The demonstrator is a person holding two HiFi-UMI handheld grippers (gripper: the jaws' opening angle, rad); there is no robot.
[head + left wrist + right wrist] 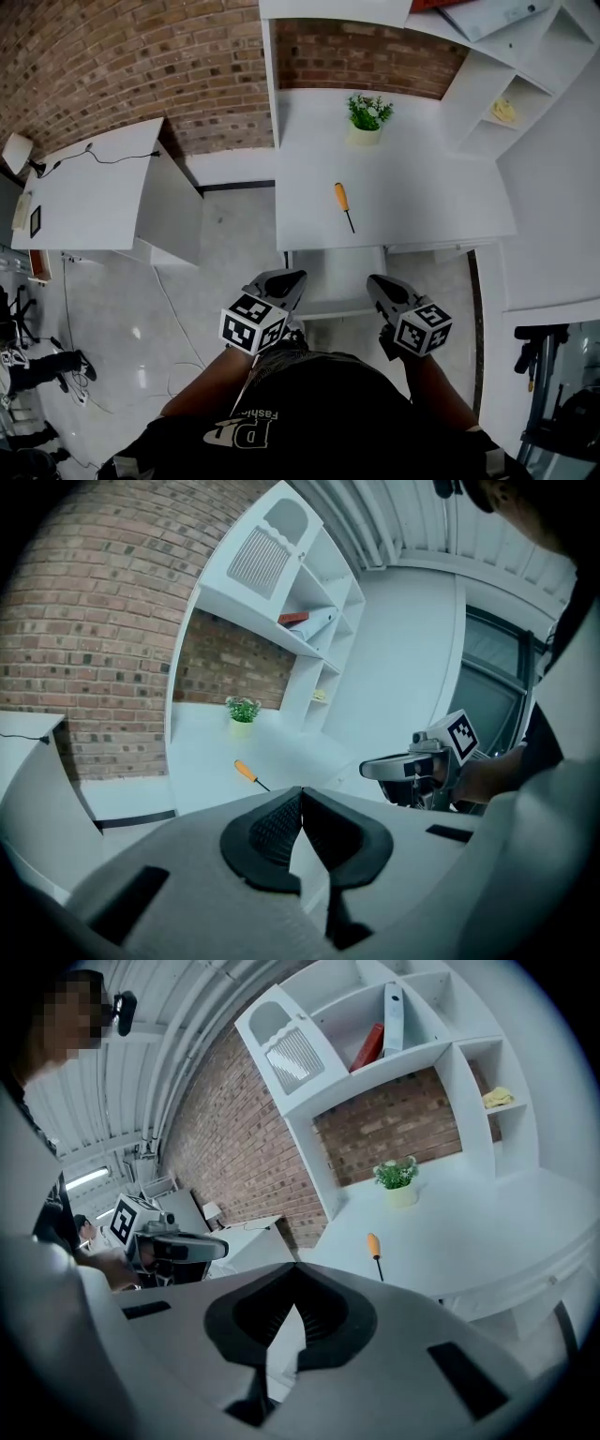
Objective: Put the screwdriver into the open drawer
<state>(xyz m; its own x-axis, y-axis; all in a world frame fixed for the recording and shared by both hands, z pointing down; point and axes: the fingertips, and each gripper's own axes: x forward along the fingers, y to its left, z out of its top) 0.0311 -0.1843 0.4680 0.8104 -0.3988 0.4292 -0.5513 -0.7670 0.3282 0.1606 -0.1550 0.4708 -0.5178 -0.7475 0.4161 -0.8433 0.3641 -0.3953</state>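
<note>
- Two grippers, the left gripper (292,278) and the right gripper (377,282), are held side by side at the near edge of the open drawer (337,274), each with its jaws pressed together on nothing.
- One orange-handled screwdriver (343,202) lies on the white desk (422,197), tip toward the drawer, well apart from both grippers.
- One potted plant (367,114) stands behind it.

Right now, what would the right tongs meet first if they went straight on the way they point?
Probably the white desk top, near its front edge, just left of the orange-handled screwdriver; depth is unclear.
</note>
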